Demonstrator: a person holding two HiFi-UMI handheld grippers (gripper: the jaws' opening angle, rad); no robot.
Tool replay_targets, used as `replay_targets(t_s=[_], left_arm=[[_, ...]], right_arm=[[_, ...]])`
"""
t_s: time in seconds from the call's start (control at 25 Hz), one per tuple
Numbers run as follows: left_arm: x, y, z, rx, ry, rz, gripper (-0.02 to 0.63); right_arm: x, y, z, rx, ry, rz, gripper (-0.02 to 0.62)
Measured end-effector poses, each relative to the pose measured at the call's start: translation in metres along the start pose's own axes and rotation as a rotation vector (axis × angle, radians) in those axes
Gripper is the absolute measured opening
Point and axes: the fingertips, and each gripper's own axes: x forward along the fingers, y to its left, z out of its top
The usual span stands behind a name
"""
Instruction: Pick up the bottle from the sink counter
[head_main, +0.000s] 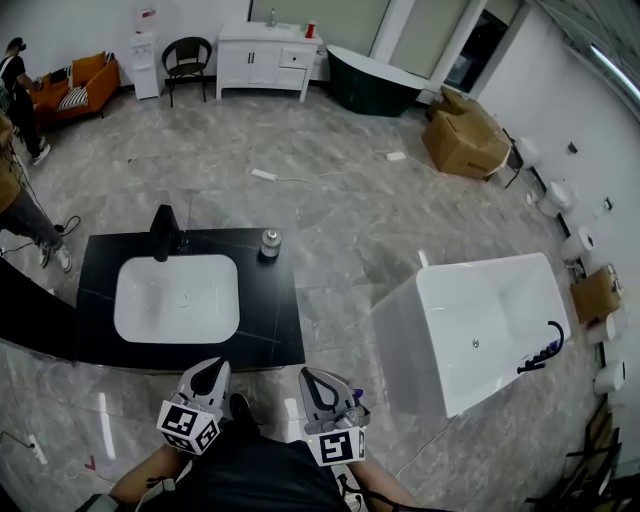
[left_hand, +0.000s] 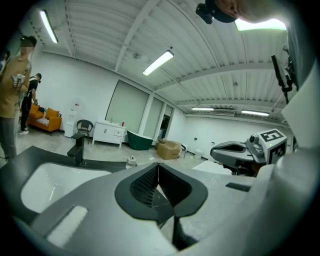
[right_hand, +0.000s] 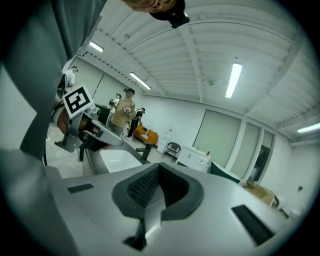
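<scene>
Bottle (head_main: 270, 243): small, grey with a silvery top, standing upright on the far right corner of the sink counter (head_main: 275, 320), at 2 o'clock from the basin; touched by no gripper. Seen also from the left gripper view (left_hand: 131, 161), at 11 o'clock above the jaws, far off.
Sink counter: black top, with white basin (head_main: 150, 300) set in its left part.
Faucet (head_main: 165, 232): black, at 12 o'clock of the basin, on the far edge.
Left gripper (head_main: 210, 368) (left_hand: 159, 187): low at the near edge of the counter, at 6 o'clock from the basin; fingers pressed together, nothing between them.
Right gripper (head_main: 320, 378) (right_hand: 160, 187): at 3 o'clock from the left gripper, just outside the near right corner of the counter; fingers together as well, holding nothing.
White bathtub (head_main: 500, 275): on the floor at 3 o'clock from the counter, apart from it.
Cardboard boxes (head_main: 465, 140): at 1 o'clock, well apart from the counter.
Far wall, 12 o'clock: white vanity cabinet (head_main: 262, 62), black chair (head_main: 187, 58) to its left, dark green bathtub (head_main: 375, 85) to its right.
Orange sofa (head_main: 88, 80): at 10 o'clock, with a person standing near it.
</scene>
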Motion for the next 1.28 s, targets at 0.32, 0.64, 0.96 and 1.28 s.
replay_targets(t_s=[0.32,0.64,0.96,1.28], left_arm=[[0.046,0.063,0.021,0.028,-0.032,-0.017,0.002],[0.114,0.085,0.023,0.074,-0.032,0.016,0.003],[0.217,0.103,0.014,0.125,0.030,0.092,0.046],[0.318,0.146,-0.016,0.143,0.118,0.131,0.181]], right_arm=[[0.070,-0.067,0.009,0.061,0.071,-0.115,-0.005],[0.113,-0.097,-0.030,0.362,0.032,-0.124,-0.005],[0.145,-0.145,-0.072,0.481,0.027,-0.048,-0.005],[0.157,-0.189,-0.125,0.525,0.118,-0.068,-0.005]])
